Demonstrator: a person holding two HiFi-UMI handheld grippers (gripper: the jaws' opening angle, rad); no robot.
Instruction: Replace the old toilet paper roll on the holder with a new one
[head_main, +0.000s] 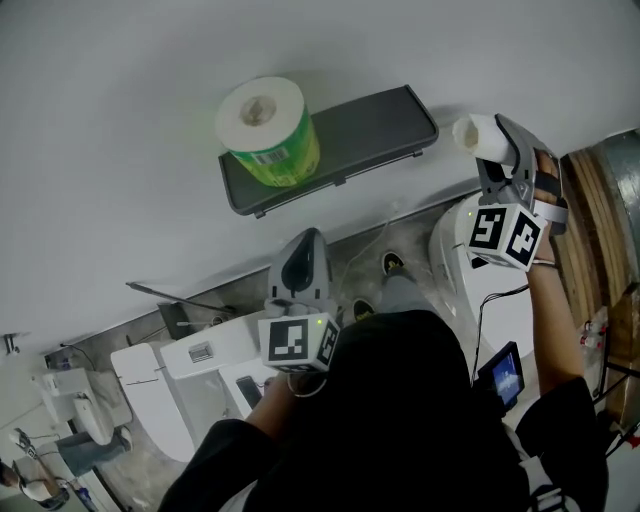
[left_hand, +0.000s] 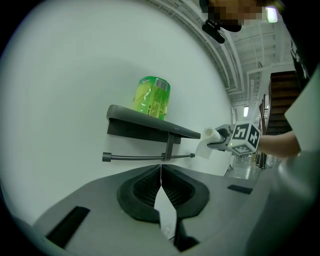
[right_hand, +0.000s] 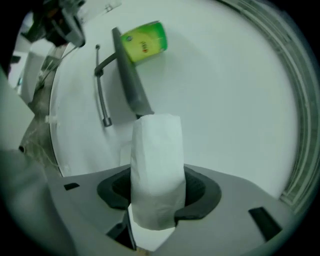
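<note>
A new toilet paper roll (head_main: 265, 125) (left_hand: 151, 97) (right_hand: 145, 42) in a green wrapper stands on top of the grey wall shelf (head_main: 370, 130) (left_hand: 145, 127) (right_hand: 129, 80). The holder's bar (left_hand: 145, 157) (right_hand: 101, 95) under the shelf is bare. My right gripper (head_main: 500, 150) (left_hand: 220, 140) (right_hand: 157, 175) is raised to the right of the shelf's end, shut on the thin old white roll (head_main: 478, 135) (right_hand: 156, 165). My left gripper (head_main: 303, 262) (left_hand: 161, 170) hangs below the shelf, pointing at the bar, its jaws closed together with nothing held.
White toilets (head_main: 150, 390) (head_main: 455, 250) stand on the floor below the wall. A small lit screen (head_main: 503, 375) sits by the person's right arm. Wooden boards (head_main: 600, 220) run along the right edge. The wall around the shelf is plain white.
</note>
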